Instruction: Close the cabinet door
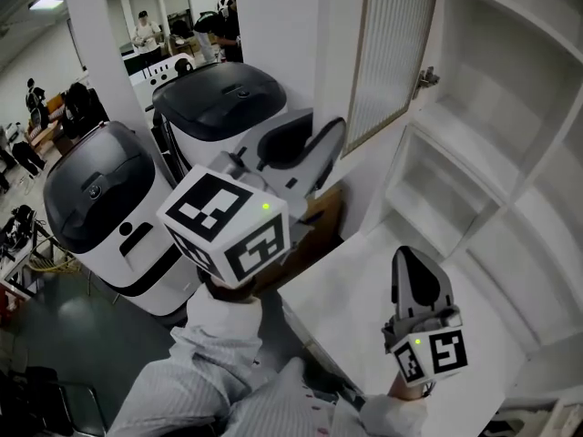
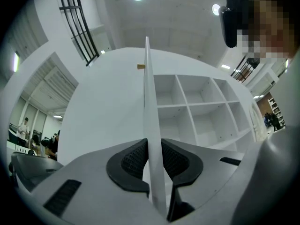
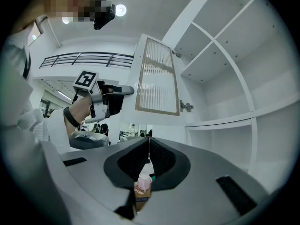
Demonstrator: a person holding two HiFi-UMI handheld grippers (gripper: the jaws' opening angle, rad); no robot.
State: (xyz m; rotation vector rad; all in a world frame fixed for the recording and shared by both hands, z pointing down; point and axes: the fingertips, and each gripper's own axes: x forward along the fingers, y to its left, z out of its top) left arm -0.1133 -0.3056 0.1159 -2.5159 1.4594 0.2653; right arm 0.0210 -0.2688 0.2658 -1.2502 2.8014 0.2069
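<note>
Head view: the cabinet door (image 1: 392, 53) stands swung out from the cabinet (image 1: 510, 107), with the left tool (image 1: 314, 157) at its lower corner.

Left gripper view: that tool pinches the door edge (image 2: 151, 125).

Right gripper view: the right tool (image 3: 149, 161) is pressed together and empty. By my judgement, the whole closing swing is left to do.

left gripper (image 2: 153, 149) clamped, right gripper (image 3: 148, 149) closed

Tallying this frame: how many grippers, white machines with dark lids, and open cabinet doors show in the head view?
Grippers: 2, the left gripper and the right gripper
White machines with dark lids: 2, the near machine and the far machine
Doors: 1, the open cabinet door
Total: 5
</note>
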